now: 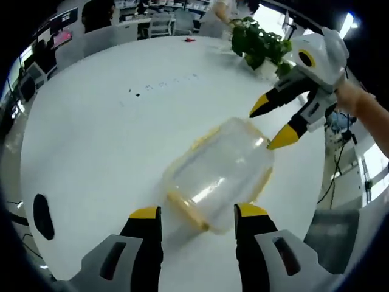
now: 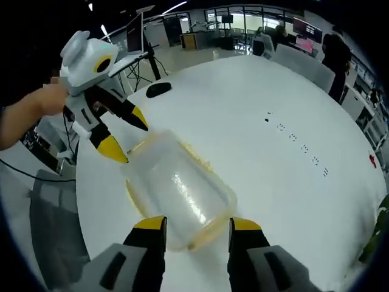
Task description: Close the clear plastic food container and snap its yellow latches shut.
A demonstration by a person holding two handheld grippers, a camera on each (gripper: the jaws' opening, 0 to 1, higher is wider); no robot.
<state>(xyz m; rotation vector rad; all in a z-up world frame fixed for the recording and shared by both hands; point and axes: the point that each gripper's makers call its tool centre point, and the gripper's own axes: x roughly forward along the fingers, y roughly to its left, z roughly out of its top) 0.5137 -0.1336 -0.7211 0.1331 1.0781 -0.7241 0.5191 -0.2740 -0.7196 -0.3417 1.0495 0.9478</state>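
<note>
Left gripper view shows the clear plastic food container [image 1: 220, 173] lying on the white table [image 1: 91, 140], just ahead of the left gripper [image 1: 197, 214], whose jaws stand wide and empty. The right gripper [image 1: 276, 125] hovers at 2 o'clock beyond the container's far end, jaws parted, holding nothing. The container looks light, stiff and slippery, likely to skid if pushed; the yellow latches [image 1: 188, 211] along the rim seem the best pressing points. A potted plant [image 1: 258, 42] at 1 o'clock and a black computer mouse [image 1: 42, 216] at 8 o'clock sit well apart, blocking nothing.
</note>
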